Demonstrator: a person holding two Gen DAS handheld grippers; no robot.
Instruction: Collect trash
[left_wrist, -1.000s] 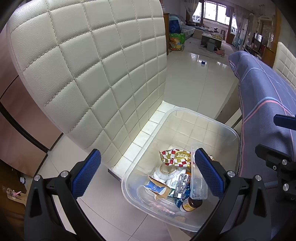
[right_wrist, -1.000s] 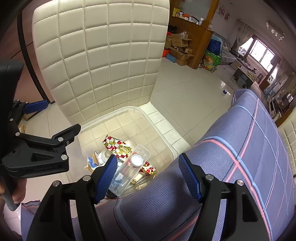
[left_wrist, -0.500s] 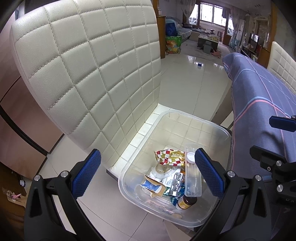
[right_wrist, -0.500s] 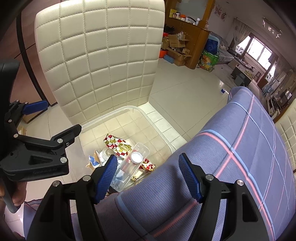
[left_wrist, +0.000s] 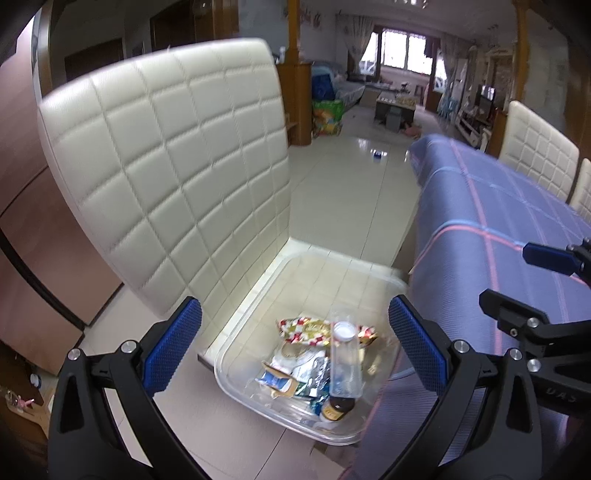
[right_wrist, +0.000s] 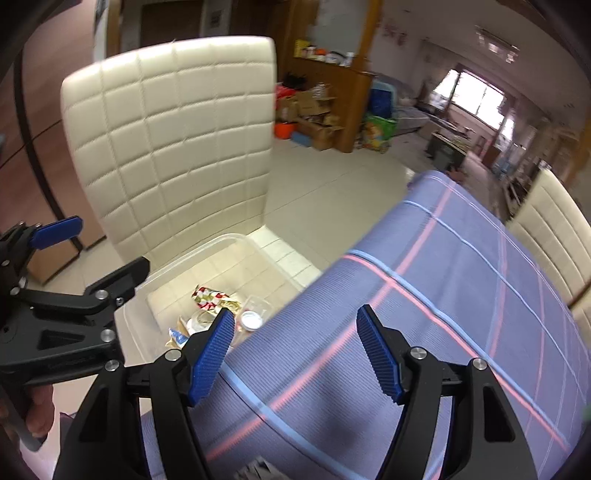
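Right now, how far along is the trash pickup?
Looks mostly done. The clear bin on the chair seat already holds a plastic bottle, a red-and-white wrapper, a small brown jar and other scraps. Nothing is in hand: the left gripper and right gripper are both open and empty. The visible tablecloth shows no trash left.

Left claw (left_wrist: 295, 343) open, empty, above bin (left_wrist: 255, 295) on chair seat; bottle (left_wrist: 345, 363), wrappers (left_wrist: 314, 328) inside; blue-clothed bench (left_wrist: 498, 229) right.

A cream quilted chair (left_wrist: 177, 177) stands beside a blue-checked tablecloth (right_wrist: 461, 295).
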